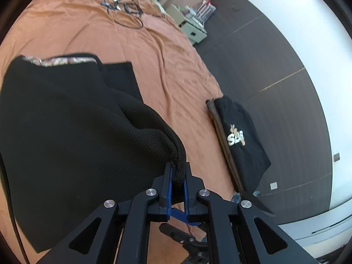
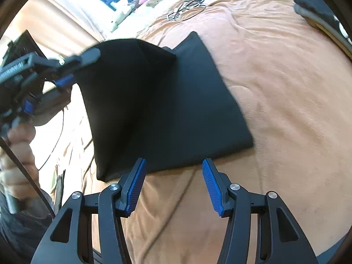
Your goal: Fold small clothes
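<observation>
A black knit garment (image 1: 66, 132) lies partly on the orange bedsheet (image 1: 171, 70), with a patterned band at its far edge. My left gripper (image 1: 178, 169) is shut on a bunched edge of it and lifts that side. In the right wrist view the same garment (image 2: 176, 101) is partly flat on the sheet (image 2: 275, 88), its left side raised by the left gripper (image 2: 88, 55). My right gripper (image 2: 173, 165) is open and empty, just in front of the garment's near edge.
A folded black shirt with a "SLAB" print (image 1: 239, 138) rests on a board at the bed's right edge. Black cables (image 1: 127, 8) lie at the far end of the bed. Beyond the bed are a dark floor and a white wall.
</observation>
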Demonstrator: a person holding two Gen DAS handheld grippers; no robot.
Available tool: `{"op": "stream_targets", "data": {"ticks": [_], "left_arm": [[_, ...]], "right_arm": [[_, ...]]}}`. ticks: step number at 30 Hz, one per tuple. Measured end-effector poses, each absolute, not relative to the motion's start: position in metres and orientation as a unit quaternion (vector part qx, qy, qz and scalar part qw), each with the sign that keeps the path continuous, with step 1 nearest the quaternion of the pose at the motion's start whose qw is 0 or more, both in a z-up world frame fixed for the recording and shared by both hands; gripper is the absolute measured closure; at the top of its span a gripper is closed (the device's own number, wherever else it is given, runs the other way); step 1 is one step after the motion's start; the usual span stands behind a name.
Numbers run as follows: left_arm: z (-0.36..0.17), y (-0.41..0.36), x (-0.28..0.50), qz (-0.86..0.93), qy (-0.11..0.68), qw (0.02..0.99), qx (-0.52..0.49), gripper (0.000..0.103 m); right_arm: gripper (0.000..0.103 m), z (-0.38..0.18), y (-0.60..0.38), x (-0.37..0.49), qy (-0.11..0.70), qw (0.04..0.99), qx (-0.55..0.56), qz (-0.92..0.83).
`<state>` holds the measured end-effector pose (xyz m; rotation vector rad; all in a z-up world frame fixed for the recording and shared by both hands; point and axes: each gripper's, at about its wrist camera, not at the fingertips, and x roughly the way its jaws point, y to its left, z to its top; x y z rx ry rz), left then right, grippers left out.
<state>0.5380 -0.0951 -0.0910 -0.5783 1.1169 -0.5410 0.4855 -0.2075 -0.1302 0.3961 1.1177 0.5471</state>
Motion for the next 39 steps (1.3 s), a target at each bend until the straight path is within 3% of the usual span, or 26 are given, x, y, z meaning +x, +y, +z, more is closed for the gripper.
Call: {"op": "stream_targets", "data": {"ticks": [11, 12, 14, 17, 34, 35, 37, 38, 39], "left_arm": [[-0.122, -0.142, 0.541, -0.26, 0.549, 0.758, -0.239, 0.093], [-0.125, -0.145, 0.541, -0.26, 0.554, 0.757, -0.228, 0.089], [-0.13, -0.145, 0.541, -0.265, 0.568, 0.747, -0.222, 0.066], [-0.129, -0.124, 0.534, -0.253, 0.56, 0.755, -0.229, 0.054], [-0.148, 0.05, 0.48, -0.087, 0.547, 0.797, -0.241, 0.054], [-0.152, 0.058, 0.476, -0.074, 0.55, 0.796, -0.241, 0.054], [-0.16, 0.07, 0.47, -0.057, 0.554, 0.793, -0.245, 0.054], [-0.163, 0.075, 0.468, -0.051, 0.556, 0.791, -0.248, 0.054], [-0.169, 0.081, 0.464, -0.046, 0.56, 0.788, -0.252, 0.054]], "right_arm": [[0.052, -0.112, -0.247, 0.49, 0.524, 0.789, 0.194, 0.255], [0.052, -0.113, -0.25, 0.49, 0.524, 0.788, 0.196, 0.255], [0.052, -0.115, -0.254, 0.493, 0.526, 0.784, 0.203, 0.258], [0.052, -0.118, -0.253, 0.498, 0.525, 0.782, 0.205, 0.268], [0.052, -0.151, -0.229, 0.557, 0.55, 0.741, 0.262, 0.283], [0.055, -0.153, -0.228, 0.56, 0.552, 0.74, 0.262, 0.281], [0.075, -0.154, -0.223, 0.564, 0.559, 0.74, 0.251, 0.276], [0.092, -0.153, -0.221, 0.564, 0.559, 0.744, 0.243, 0.274], [0.098, -0.149, -0.22, 0.563, 0.556, 0.752, 0.23, 0.27]]}}
